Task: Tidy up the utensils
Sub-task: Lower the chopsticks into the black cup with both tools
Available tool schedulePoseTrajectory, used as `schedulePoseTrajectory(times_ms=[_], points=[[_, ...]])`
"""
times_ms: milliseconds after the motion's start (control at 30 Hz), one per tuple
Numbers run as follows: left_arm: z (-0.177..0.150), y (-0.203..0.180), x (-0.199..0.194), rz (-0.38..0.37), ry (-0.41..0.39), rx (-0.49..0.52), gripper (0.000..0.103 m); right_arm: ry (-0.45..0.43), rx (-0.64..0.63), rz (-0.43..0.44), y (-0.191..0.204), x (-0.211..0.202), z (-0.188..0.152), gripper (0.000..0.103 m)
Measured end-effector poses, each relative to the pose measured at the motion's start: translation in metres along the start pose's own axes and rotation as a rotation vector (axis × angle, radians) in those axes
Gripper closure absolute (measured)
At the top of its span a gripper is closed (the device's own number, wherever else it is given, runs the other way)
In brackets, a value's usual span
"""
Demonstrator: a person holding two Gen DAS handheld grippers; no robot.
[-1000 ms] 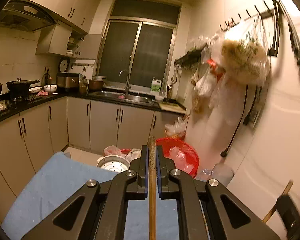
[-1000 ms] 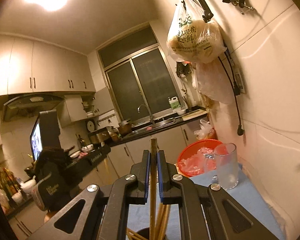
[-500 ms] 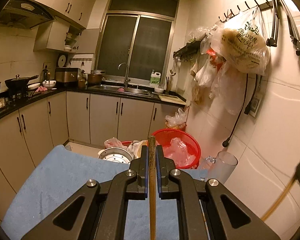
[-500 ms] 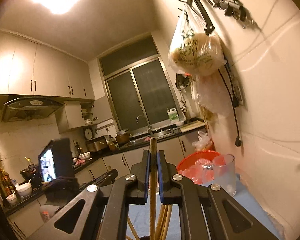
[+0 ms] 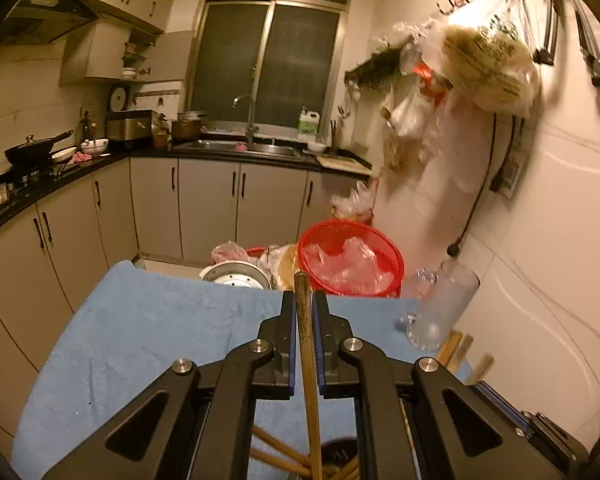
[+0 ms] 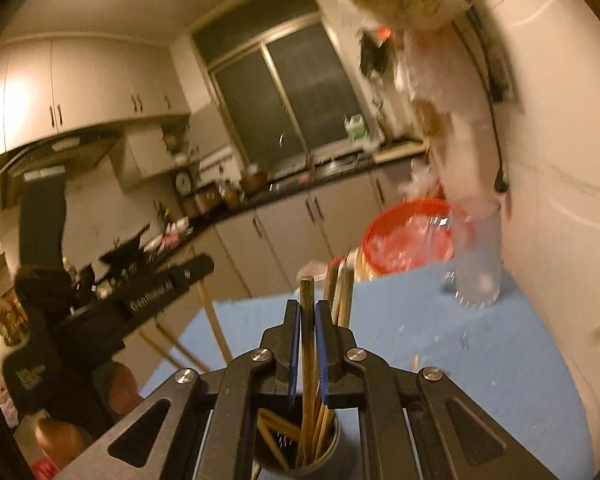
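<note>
My left gripper [image 5: 304, 322] clamped on a chopstick [image 5: 309, 376], my right gripper [image 6: 307, 322] pinching another chopstick [image 6: 307, 356] — its lower end in the holder [image 6: 300, 460], glass [image 6: 478, 256] upright on the blue cloth [image 6: 440, 344].

Right gripper [image 6: 308, 344]: your two blue-padded fingers are closed on one wooden chopstick [image 6: 307, 320], which stands upright between them.
Holder [image 6: 296, 452]: a round metal cup sits directly below your gripper, with the held chopstick's lower end inside it among several other chopsticks [image 6: 342, 292] that lean in different directions.
Blue cloth [image 6: 480, 360]: it lies under the holder and stretches away to the right.
Glass [image 6: 478, 256]: a clear tumbler stands upright on the cloth, beyond the holder and to its right, near the wall.
Red basket [image 6: 404, 236]: behind the cloth, just left of the glass.
Left gripper [image 6: 112, 312]: a blurred black tool, left of the holder.
</note>
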State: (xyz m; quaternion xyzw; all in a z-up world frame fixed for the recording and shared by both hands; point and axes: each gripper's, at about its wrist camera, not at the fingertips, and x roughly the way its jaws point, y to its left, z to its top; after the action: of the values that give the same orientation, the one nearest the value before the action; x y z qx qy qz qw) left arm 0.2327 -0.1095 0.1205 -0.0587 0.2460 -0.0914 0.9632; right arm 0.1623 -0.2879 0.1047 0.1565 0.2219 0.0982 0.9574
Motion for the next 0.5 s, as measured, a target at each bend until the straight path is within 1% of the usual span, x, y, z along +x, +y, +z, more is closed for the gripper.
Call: schedulePoseTrajectory(times_ms=[100,200,333,400,500], points=[[-0.002,0.000,-0.003,-0.005,0.029,0.011,0.094,0.025,-0.004,-0.002,-0.003,-0.003,0.000,0.093],[-0.001,0.002,-0.012,-0.015,0.033,0.007,0.094,0.029,0.005,-0.008,-0.005,-0.014,0.003,0.092],[0.001,0.003,-0.024,-0.026,0.043,0.006,0.094,0.025,-0.010,-0.042,-0.003,-0.032,0.010,0.082],[0.002,0.006,-0.033,-0.032,0.046,-0.002,0.094,0.012,0.006,-0.037,-0.004,-0.044,0.014,0.081],[0.004,0.009,-0.057,-0.035,0.026,-0.006,0.094,-0.034,0.055,-0.004,-0.007,-0.069,0.024,0.080]])
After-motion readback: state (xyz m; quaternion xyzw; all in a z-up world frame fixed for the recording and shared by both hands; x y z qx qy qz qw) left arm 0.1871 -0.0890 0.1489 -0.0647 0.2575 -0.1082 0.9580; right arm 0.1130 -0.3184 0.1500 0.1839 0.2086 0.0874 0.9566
